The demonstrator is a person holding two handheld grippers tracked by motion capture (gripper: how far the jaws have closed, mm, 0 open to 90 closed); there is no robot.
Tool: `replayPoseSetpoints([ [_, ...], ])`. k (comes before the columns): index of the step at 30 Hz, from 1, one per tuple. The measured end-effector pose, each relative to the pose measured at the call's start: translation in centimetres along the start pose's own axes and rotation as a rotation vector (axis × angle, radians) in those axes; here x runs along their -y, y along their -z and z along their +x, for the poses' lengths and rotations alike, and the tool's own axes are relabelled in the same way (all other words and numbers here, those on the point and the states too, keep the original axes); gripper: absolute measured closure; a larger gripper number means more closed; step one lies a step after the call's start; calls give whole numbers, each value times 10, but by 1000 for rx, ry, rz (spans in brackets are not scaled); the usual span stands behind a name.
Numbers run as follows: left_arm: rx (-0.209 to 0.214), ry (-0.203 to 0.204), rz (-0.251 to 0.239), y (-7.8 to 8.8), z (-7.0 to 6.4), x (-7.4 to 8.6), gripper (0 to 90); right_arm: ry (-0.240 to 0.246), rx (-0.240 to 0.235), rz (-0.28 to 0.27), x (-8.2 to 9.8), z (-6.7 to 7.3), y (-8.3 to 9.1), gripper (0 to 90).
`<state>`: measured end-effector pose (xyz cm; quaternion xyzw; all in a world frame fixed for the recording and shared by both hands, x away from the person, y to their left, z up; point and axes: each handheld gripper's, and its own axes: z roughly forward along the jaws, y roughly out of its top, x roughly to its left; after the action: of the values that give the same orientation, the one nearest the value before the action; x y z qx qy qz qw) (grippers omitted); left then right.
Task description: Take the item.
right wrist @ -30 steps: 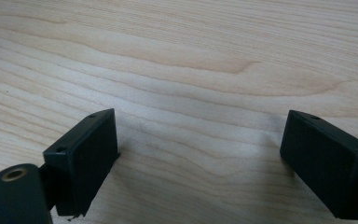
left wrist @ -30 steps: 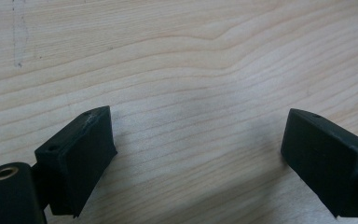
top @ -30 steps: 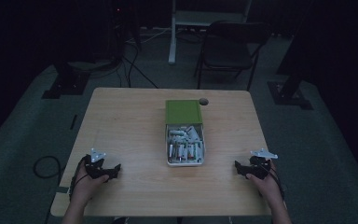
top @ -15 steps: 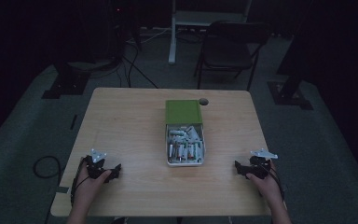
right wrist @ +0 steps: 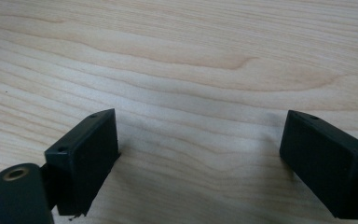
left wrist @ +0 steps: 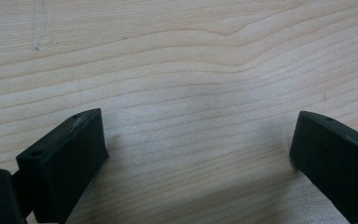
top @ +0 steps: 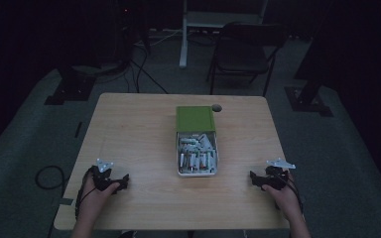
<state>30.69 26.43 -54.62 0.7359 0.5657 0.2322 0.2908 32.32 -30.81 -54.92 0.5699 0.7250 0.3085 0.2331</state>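
An open box sits mid-table: its green lid (top: 195, 119) lies back, and its white tray (top: 216, 157) holds several small pale cylinders (top: 194, 154). My left gripper (top: 125, 180) rests on the wooden table (top: 134, 134) near the front left, held in a hand. In the left gripper view its jaws (left wrist: 198, 135) stand wide apart with bare wood between them; they have just been opening. My right gripper (top: 253, 177) rests near the front right. In the right gripper view it (right wrist: 200, 140) is open too, over bare wood.
A small dark round spot (top: 217, 107) lies at the table's far edge beside the lid. A folding chair (top: 243, 54) and stand bases with cables stand on the dark floor beyond the table. Bare wood lies between each gripper and the box.
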Motion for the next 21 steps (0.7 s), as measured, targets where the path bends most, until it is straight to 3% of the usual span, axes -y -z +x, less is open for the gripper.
replayPoseSetpoints([
  [10,0,-2,3,0,0,0,34,-16,-18,7,-2,3,7,133],
  [21,0,-2,3,0,0,0,34,16,-39,-56,-22,16,31,140],
])
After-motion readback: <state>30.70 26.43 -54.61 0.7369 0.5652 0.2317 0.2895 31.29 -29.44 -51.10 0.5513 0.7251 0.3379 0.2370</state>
